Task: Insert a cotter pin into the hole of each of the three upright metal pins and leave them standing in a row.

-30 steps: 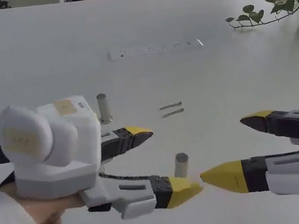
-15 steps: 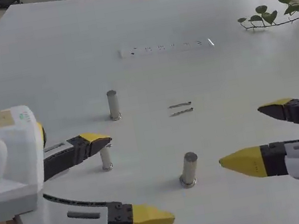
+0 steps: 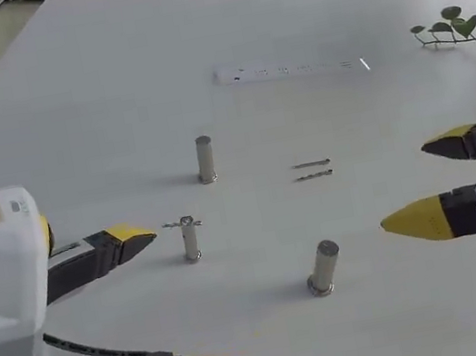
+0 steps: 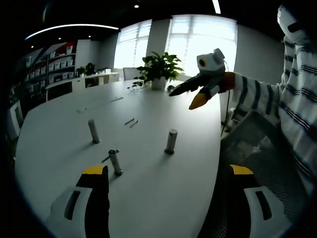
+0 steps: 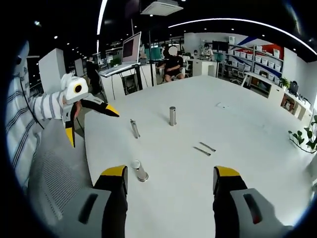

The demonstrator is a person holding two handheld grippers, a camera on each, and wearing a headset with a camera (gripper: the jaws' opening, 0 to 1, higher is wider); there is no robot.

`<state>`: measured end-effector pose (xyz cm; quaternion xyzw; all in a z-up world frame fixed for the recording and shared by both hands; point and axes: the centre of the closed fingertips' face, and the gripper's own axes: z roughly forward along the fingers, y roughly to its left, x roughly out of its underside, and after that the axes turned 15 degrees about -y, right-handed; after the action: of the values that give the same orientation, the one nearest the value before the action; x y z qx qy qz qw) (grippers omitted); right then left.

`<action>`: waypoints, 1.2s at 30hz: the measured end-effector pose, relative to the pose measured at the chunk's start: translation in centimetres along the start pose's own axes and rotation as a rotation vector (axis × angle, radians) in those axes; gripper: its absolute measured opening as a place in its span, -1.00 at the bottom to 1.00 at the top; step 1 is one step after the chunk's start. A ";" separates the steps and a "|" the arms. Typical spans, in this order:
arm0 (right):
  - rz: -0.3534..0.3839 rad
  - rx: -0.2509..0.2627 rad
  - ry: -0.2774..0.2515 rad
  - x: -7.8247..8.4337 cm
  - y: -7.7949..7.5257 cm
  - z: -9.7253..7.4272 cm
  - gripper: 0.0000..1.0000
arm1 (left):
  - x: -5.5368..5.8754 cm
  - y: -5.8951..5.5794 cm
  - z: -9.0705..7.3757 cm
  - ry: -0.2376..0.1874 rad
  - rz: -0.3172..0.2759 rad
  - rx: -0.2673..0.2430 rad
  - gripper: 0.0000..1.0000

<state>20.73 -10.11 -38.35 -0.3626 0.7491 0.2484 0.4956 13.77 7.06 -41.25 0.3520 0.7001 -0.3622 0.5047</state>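
In the head view a cotter pin (image 3: 181, 223) seemingly crosses the top of the middle upright pin (image 3: 191, 243), a detail the right gripper view blurs, and that pin stands on the counter (image 3: 112, 89) just ahead of the wide-spread fingers (image 3: 129, 239) of the left gripper (image 3: 192, 310), while the right gripper (image 3: 405, 185), fingers equally wide, hovers near the bare pin (image 3: 323, 269).

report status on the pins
Left gripper and right gripper open, empty. One metal pin holds a cotter pin; far pin and near pin bare. Two loose cotter pins on table, unobstructed.
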 end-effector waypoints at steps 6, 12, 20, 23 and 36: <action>-0.019 -0.019 0.031 -0.7 -1.6 1.3 0.10 | 0.3 1.0 -0.4 0.004 -0.023 -0.050 0.98; -0.116 -0.103 0.156 0.4 -3.1 2.5 -0.18 | 1.0 1.6 -1.1 0.013 -0.044 -0.077 0.98; -0.204 -0.164 0.235 0.8 -5.1 4.5 -0.31 | 0.8 2.0 -1.7 0.020 -0.026 -0.110 0.97; -0.214 -0.180 0.248 0.9 -5.4 5.2 -0.39 | 0.8 1.9 -1.7 0.018 -0.020 -0.113 0.97; -0.335 -0.299 0.392 2.7 -6.3 8.4 -0.77 | -0.1 2.2 -1.9 -0.019 -0.021 -0.146 0.90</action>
<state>29.80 -8.64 -44.21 -0.5911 0.7155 0.1959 0.3167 14.84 9.78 -41.09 0.3034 0.7235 -0.3190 0.5317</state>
